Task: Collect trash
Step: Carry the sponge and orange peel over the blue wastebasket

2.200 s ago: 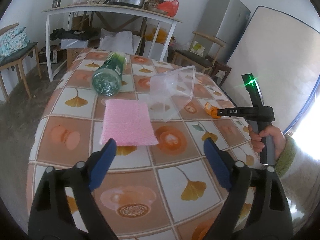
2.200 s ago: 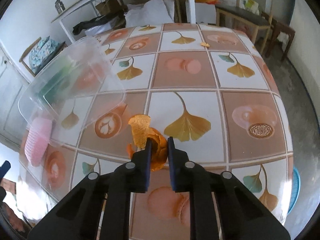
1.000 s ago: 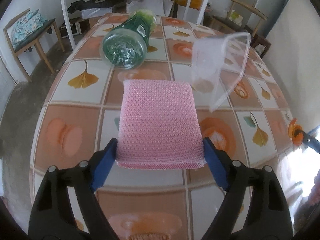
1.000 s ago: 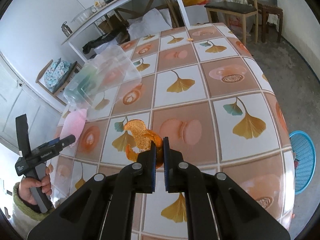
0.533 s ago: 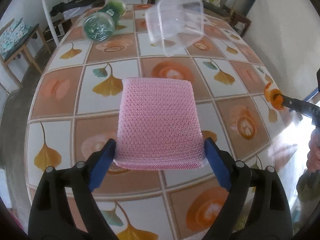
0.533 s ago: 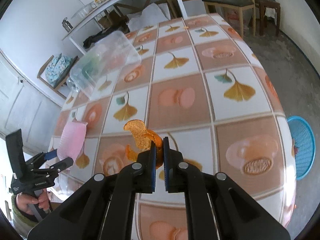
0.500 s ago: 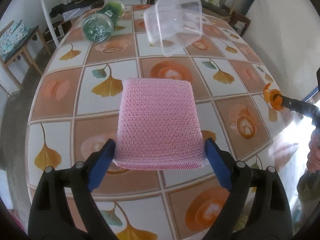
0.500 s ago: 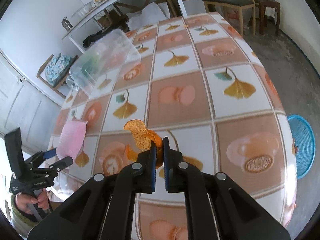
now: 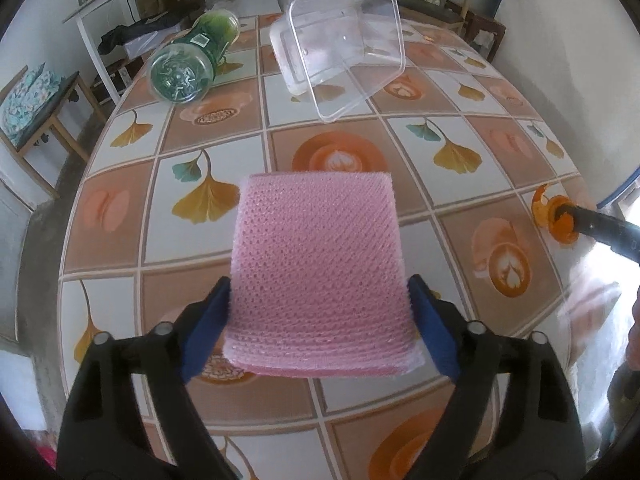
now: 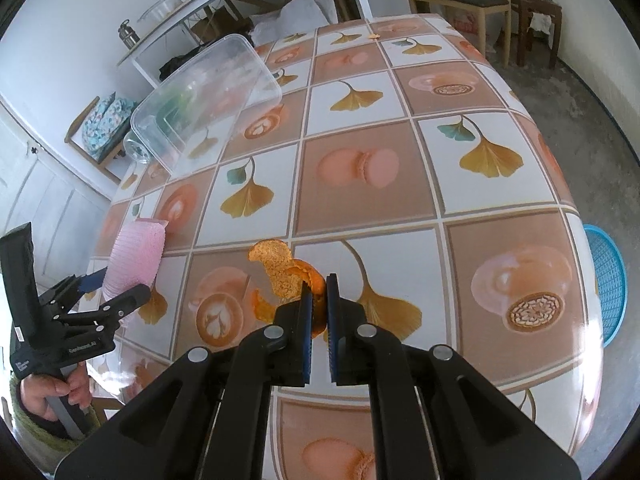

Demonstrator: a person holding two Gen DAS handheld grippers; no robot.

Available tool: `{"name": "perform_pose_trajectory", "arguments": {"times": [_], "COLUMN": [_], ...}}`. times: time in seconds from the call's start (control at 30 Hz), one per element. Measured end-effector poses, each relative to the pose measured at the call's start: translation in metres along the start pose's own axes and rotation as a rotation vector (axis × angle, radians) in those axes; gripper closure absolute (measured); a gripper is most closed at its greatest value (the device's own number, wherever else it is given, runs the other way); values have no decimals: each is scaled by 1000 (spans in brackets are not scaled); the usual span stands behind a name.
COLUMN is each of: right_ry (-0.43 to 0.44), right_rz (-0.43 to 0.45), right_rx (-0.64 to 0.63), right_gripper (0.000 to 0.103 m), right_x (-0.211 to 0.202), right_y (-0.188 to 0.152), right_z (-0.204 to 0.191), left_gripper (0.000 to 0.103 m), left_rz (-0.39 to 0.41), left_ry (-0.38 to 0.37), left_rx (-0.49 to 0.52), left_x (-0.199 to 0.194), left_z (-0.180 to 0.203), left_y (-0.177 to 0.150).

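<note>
My left gripper [image 9: 318, 292] has a pink foam mesh sheet [image 9: 316, 248] between its blue pads. The jaws are closing on its two side edges and carry it above the tiled tablecloth [image 9: 224, 128]. The right wrist view shows the same sheet [image 10: 136, 256] held at the table's left edge by a hand on the gripper's handle. My right gripper [image 10: 316, 284] is shut on a curled orange peel [image 10: 280, 272], which hangs just over the table near its front. In the left wrist view that peel [image 9: 556, 216] shows at the far right.
A clear plastic tub [image 9: 344, 60] lies tipped on the far part of the table. Beside it lies a green bottle [image 9: 192, 64] on its side. A blue basket [image 10: 606, 280] stands on the floor past the table's right edge. Chairs and a white side table stand behind.
The left gripper has carried the pink sheet off the table, back from the tub and bottle. The right gripper has shifted a little across the table with the peel still in it.
</note>
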State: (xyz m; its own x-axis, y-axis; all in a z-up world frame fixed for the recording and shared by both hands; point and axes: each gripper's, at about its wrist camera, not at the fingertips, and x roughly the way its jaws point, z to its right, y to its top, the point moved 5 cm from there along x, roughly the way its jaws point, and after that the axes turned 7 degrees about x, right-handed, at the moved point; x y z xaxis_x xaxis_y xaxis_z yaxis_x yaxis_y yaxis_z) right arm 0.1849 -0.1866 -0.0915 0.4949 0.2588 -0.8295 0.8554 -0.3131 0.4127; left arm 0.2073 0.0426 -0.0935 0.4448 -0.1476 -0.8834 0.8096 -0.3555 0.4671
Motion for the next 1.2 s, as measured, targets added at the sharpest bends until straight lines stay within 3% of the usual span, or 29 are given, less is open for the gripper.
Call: {"name": "perform_pose_trajectory", "arguments": {"times": [0.9, 1.2], "right_ry": [20, 62], "right_rz": [7, 62], "right_rx": [-3, 21], "right_gripper": [96, 96], "right_x": [0, -24], "right_y": [4, 4], "right_z": [-2, 9], "left_gripper": [26, 26], "left_rz": [62, 117], "left_ry": [53, -4], "left_rx": [38, 59], "left_x": [-18, -45], "left_z": [10, 33], "left_y": [3, 12]}}
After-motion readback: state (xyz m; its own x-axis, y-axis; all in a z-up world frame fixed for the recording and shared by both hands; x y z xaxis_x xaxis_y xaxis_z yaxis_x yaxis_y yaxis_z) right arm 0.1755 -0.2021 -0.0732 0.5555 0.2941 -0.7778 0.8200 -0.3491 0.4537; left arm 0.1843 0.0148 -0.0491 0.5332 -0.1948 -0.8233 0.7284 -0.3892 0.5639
